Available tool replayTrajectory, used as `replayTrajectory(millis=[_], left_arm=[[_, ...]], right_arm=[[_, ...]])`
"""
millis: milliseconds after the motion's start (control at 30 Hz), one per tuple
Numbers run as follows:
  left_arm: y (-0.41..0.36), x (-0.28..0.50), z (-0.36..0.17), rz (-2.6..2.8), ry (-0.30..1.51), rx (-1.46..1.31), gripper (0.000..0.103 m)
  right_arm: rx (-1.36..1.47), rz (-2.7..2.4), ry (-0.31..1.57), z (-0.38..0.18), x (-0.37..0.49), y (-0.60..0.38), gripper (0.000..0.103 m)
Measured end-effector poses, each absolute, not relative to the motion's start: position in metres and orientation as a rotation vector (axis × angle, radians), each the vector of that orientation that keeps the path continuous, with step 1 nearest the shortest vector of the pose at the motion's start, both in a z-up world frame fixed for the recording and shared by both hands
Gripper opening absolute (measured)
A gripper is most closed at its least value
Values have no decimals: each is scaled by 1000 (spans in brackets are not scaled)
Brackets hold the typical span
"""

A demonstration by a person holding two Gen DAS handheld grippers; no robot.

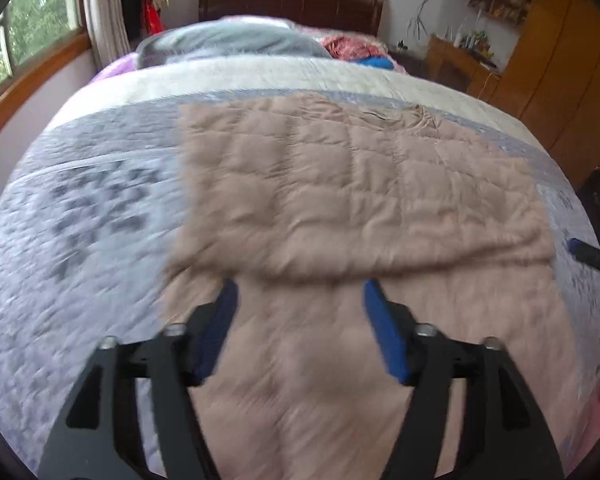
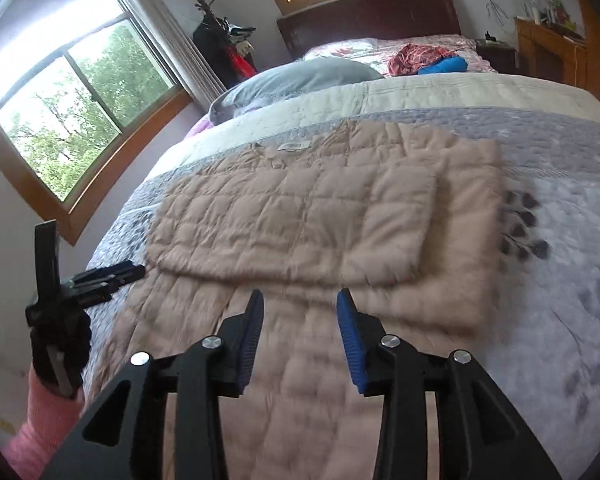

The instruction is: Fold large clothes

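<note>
A quilted beige garment [image 2: 300,216] lies flat on the grey patterned bedspread [image 2: 560,240], filling the middle of both wrist views, its long axis running from the bottom of the frame toward the headboard. A folded-over panel crosses its upper half. The left gripper [image 1: 298,292] and right gripper [image 2: 300,300] both hover just above its near portion, jaws spread wide and empty, about equally near the folded edge.

No legible text on anything.
</note>
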State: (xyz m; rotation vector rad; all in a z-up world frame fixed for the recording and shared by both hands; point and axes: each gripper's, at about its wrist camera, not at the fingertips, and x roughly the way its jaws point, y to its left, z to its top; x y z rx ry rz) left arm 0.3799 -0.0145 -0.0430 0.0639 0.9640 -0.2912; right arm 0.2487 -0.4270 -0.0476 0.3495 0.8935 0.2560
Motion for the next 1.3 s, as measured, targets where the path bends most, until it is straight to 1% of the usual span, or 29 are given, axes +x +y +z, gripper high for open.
replayTrajectory(millis=[67,133,200,267,433,600,833,900,1000,1067,1100,1167,1200,1233,1267,1300], left_arm=[[15,347,-40,-255,955,92,73],[42,320,-44,-239,971,94,76],[68,294,-50,-217,993,85,76],[96,263,-58,-205,1020,45,79],[138,212,-79,-190,1060,-64,80],[148,179,-96,-251,1069,-177,80],[137,177,-112,-272,1075,-196,80],[133,180,-113,-294,1077,-203,78],[125,184,-117,-283,1092,-191,67],[122,184,-117,-276,1094,-182,60],[120,184,-117,-263,1092,-167,58],[119,184,-117,-247,1087,-143,45],[119,183,-116,-239,1086,-142,41],[119,184,-116,-238,1087,-148,34],[120,184,-116,-243,1089,-160,28],[121,185,-116,-246,1089,-174,27]], right_arm=[[338,252,898,-47,215,-438,41],[324,239,908,-50,178,-448,47],[312,232,921,-55,146,-455,51],[306,220,941,-63,119,-460,52],[360,230,992,-89,61,-466,53],[362,241,1012,-103,30,-460,53],[385,243,1030,-123,15,-462,54],[393,245,1028,-125,12,-461,55],[399,243,1032,-131,14,-460,53],[400,241,1035,-135,16,-460,49],[402,236,1039,-136,17,-461,46],[422,230,1045,-139,18,-465,40],[436,229,1045,-140,19,-468,37],[452,232,1046,-141,19,-470,33],[461,231,1046,-142,19,-472,32],[465,232,1047,-143,19,-473,32]])
